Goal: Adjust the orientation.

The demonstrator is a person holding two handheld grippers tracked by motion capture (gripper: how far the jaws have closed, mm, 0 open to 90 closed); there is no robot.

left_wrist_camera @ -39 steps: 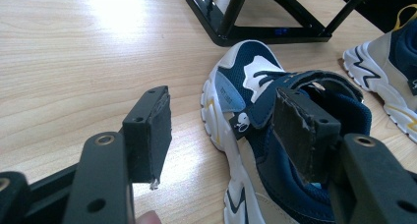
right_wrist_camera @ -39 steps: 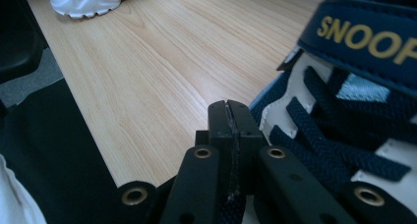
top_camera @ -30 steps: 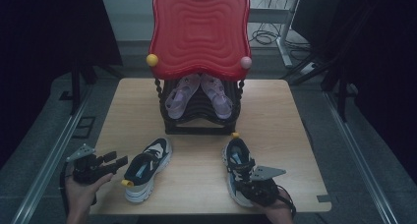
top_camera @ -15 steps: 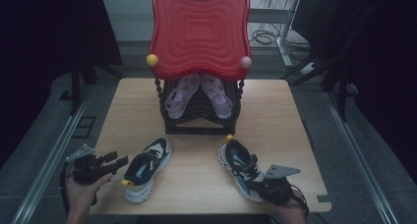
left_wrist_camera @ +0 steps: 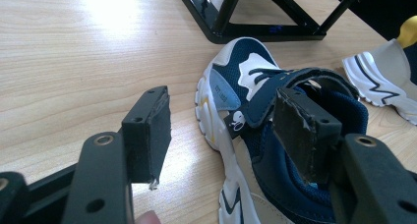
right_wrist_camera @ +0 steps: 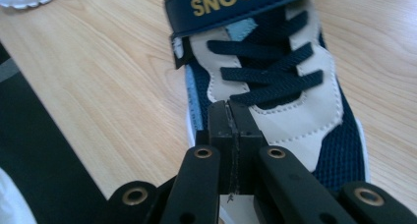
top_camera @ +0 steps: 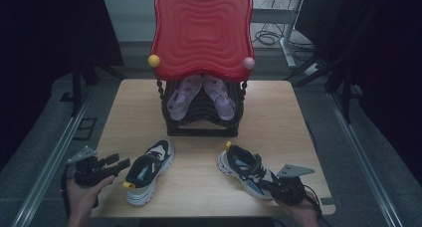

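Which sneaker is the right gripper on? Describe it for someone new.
On the wooden table, in front of the black rack, lie two navy-and-white sneakers. It's the right sneaker, toe under the shut right gripper, lying angled; the left sneaker lies by the open left gripper.

**Premises: staged recording room, not a home or shop**

I work at a lone light-wood counter (top_camera: 293,117) set on grey floor. Dark curtains (top_camera: 45,33) hang on both sides and shut the area in. Metal floor rails (top_camera: 47,167) run along either flank of the counter. Behind it, cables (top_camera: 268,38) lie loose on the floor by the leg of a white desk frame (top_camera: 286,33). The black shoe rack (top_camera: 201,120) and shoes read as props set out for a rig.
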